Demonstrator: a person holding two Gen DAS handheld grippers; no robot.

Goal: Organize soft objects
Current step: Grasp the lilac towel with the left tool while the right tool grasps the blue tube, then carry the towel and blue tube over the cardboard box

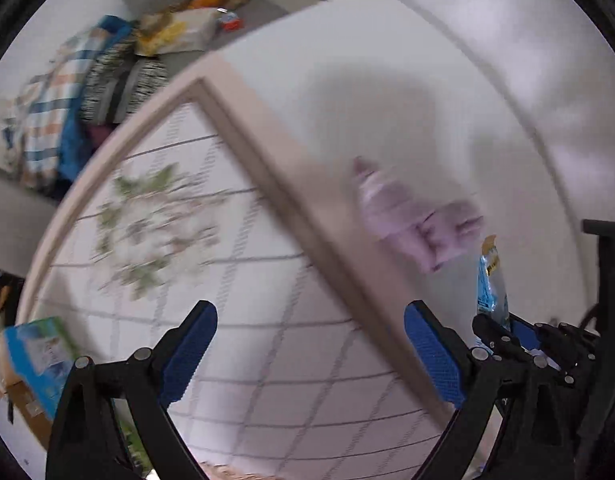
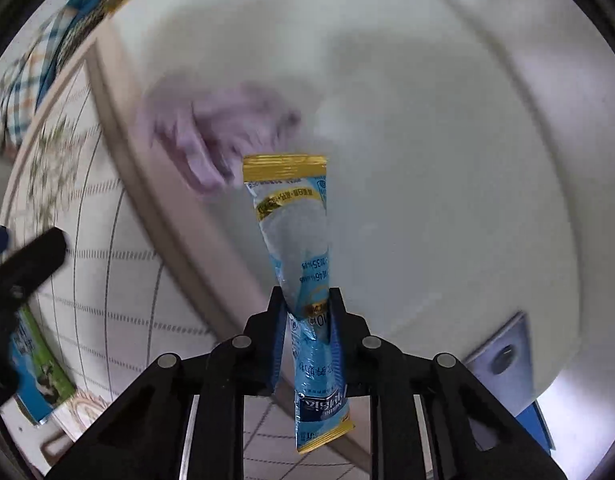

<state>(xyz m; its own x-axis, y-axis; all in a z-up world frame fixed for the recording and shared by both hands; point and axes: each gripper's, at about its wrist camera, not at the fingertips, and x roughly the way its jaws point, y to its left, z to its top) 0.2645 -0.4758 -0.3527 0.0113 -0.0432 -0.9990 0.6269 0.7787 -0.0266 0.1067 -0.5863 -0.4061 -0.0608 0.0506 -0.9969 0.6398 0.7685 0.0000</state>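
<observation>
You had the right tool (image 2: pixel 307 312) clamped on the blue-and-gold sachet (image 2: pixel 293 224), dangling it above the white bench (image 2: pixel 427 140) near the lilac cloth (image 2: pixel 219 132). Your left tool (image 1: pixel 307 344) hung wide open and empty, probably free for the cloth.

The white worktop (image 2: pixel 427 140) lies open to the right and far side. A crumpled lilac cloth (image 2: pixel 211 136) sits near its left edge; left of that edge, the checked bed (image 1: pixel 227 300) is bare apart from a leafy print.
</observation>
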